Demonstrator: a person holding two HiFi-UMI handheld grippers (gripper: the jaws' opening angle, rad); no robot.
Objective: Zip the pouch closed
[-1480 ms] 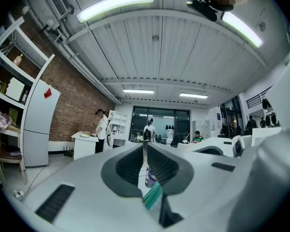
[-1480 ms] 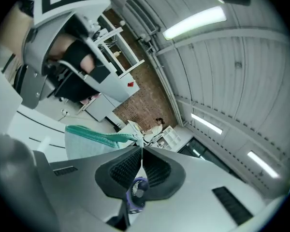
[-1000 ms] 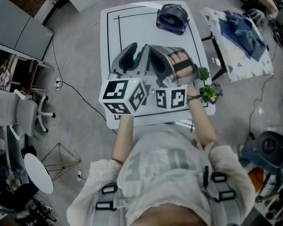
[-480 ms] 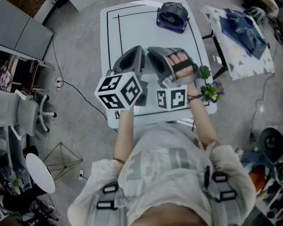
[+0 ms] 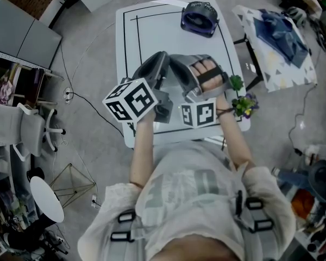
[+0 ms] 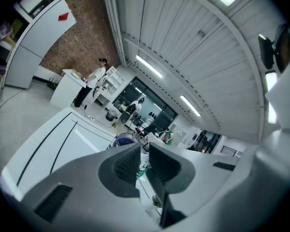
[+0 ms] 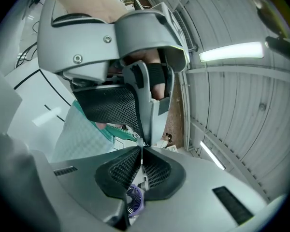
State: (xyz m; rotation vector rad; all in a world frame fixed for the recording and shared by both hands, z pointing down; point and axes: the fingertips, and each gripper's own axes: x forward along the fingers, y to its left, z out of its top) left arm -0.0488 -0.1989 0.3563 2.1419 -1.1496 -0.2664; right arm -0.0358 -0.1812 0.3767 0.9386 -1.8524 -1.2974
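Right gripper view: the right gripper [image 7: 142, 151] has its fingers closed on a thin part of the teal pouch [image 7: 82, 137], above the tabletop [image 5: 152, 31]. The pouch body lies left of them, toward the left gripper [image 6: 144, 151], judged the nearer. Its fingers have just been opening and stand narrowly apart, with teal showing low in the gap

A white table [image 5: 168, 34] stands on the grey floor [image 5: 92, 64]; a black rectangular outline [image 5: 137, 37] is drawn on its top; a purple fan [image 5: 198, 18] sits at its far right corner; green and purple flowers [image 5: 243, 105] sit at its right edge.
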